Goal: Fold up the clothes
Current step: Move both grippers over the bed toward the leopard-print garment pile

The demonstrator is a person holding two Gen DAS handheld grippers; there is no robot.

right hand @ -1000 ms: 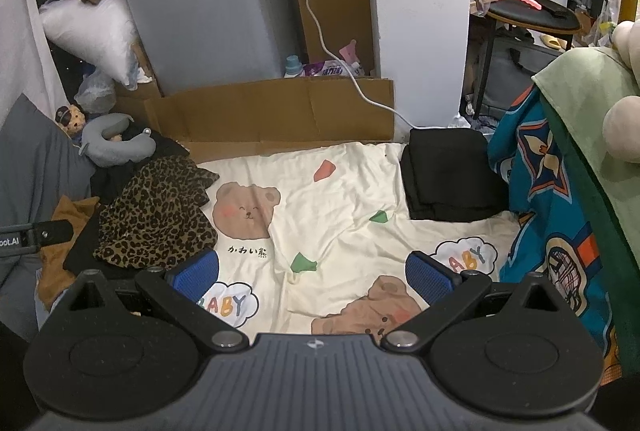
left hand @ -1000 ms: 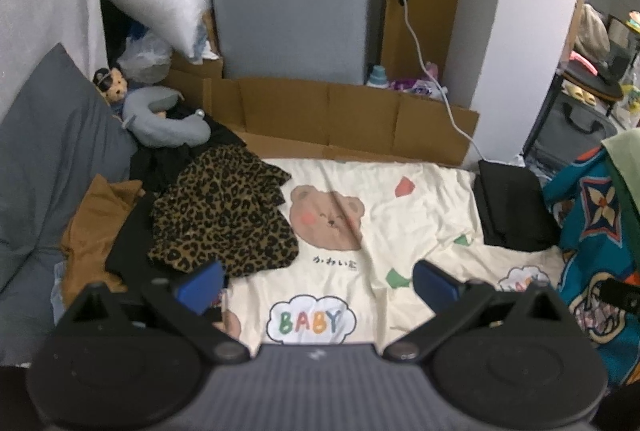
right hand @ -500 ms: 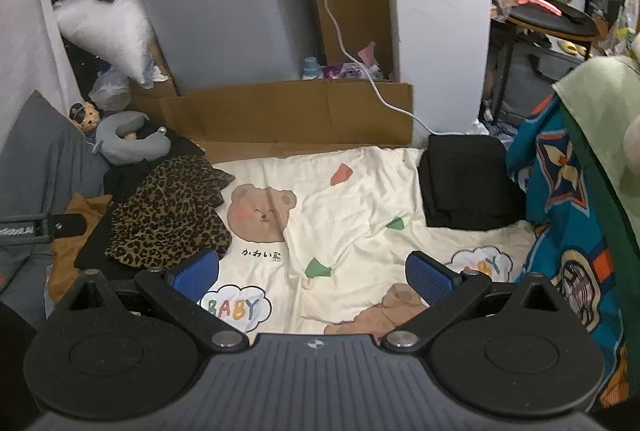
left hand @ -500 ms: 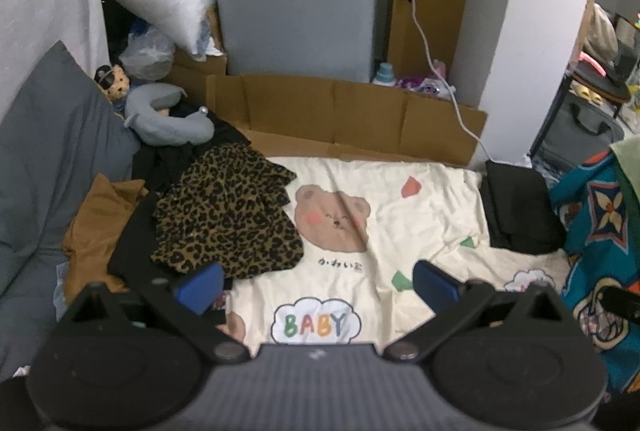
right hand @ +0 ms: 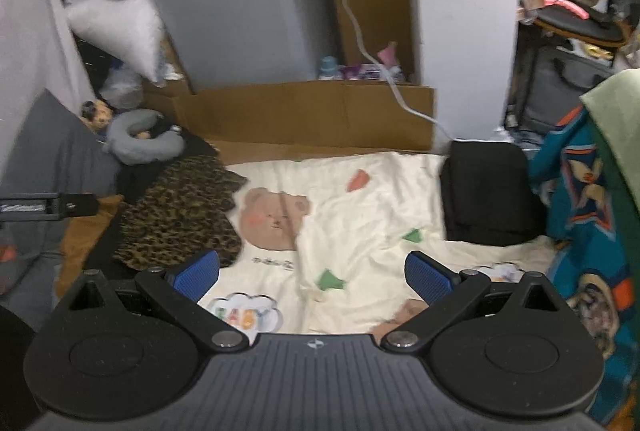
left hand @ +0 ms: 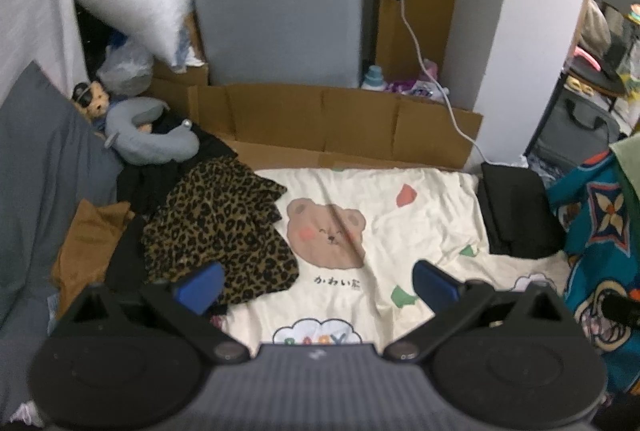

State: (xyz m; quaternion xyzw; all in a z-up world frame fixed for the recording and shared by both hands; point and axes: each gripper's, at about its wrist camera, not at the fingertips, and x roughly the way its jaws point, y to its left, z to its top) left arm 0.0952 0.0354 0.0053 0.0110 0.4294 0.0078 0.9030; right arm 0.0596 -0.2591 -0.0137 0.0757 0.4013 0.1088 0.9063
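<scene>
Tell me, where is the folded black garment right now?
The folded black garment lies at the right edge of the cream bear blanket, beside the teal patterned cloth, below the cardboard.

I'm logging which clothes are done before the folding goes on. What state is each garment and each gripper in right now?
Leopard-print garment: unfolded, crumpled on the pile.
Black garment: folded, lying on the bear sheet.
Brown garment: unfolded, partly buried.
Left gripper: open, holding nothing.
Right gripper: open, holding nothing.
</scene>
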